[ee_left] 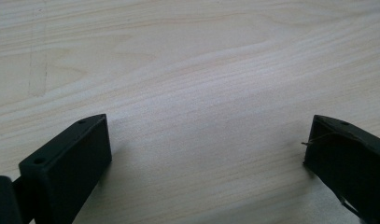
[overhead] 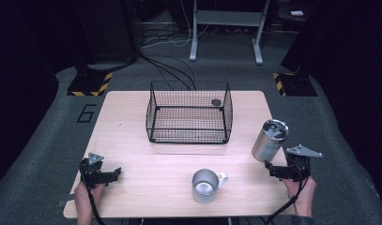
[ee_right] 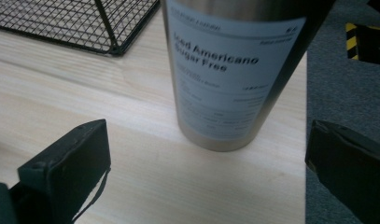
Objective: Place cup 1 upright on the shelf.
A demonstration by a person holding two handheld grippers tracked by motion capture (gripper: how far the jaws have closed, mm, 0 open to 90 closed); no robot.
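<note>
A light wooden table seen from above, with a person's two hands at its near edge, each holding a black two-jaw gripper.

The right gripper sits low near the table's right edge, its jaws spread wide and holding nothing. Straight ahead of those jaws, near but not touching them, stands a metal tumbler, upright, with a dark lid. In the right gripper view the tumbler stands beyond the open gap between the two jaw tips, slightly toward the right-hand jaw. Its white label reads "Iced Americano Sugar Free". Beyond the left-hand jaw, farther off, a corner of a black wire basket rests on the table.

The left gripper rests near the table's left edge, jaws also spread wide and empty. In the left gripper view, bare wood lies between and ahead of its jaws.

Between the two grippers, well apart from both, a metal mug stands upright with its handle pointing toward the right gripper. The wire basket stands at the table's far middle, well ahead of both sets of jaws.
</note>
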